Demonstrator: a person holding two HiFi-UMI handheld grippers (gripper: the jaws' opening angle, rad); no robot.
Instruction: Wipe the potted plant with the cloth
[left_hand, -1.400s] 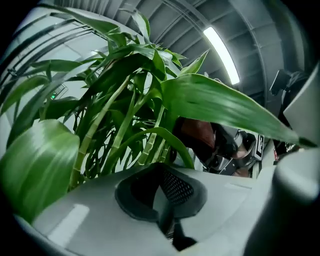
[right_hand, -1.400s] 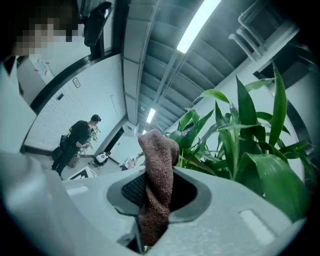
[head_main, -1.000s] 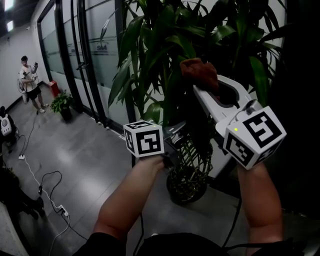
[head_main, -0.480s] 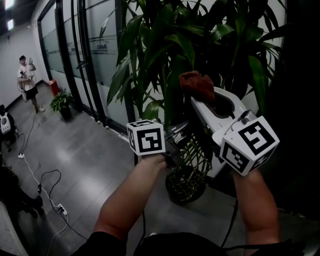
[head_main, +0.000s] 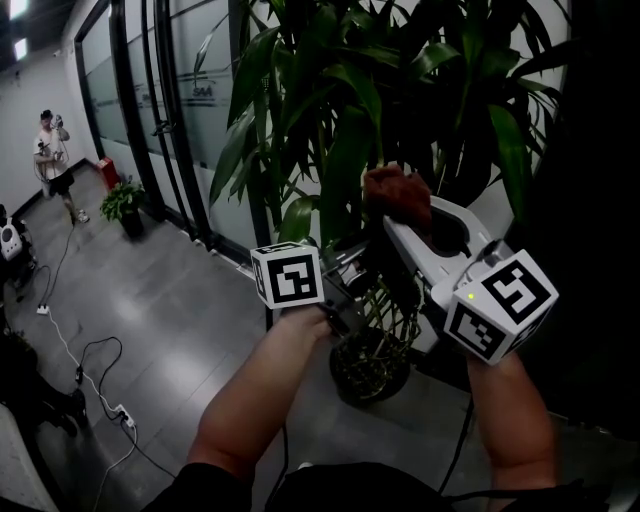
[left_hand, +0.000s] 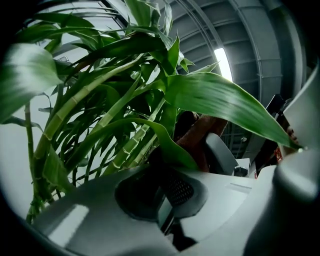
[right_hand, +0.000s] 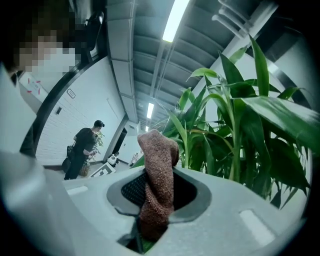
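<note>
The cloth (right_hand: 157, 180) — soft, light, floppy — is pinched by its lower end in the closed right gripper (head_main: 402, 222), up among the near leaves of the plant (head_main: 340, 110). Those look thin and bendy; support one near its tip. The left gripper (left_hand: 165, 192) is closed, a leaf (left_hand: 172, 149) at its tips

Brown cloth (head_main: 397, 193) near leafy potted plant (head_main: 345, 150)
</note>
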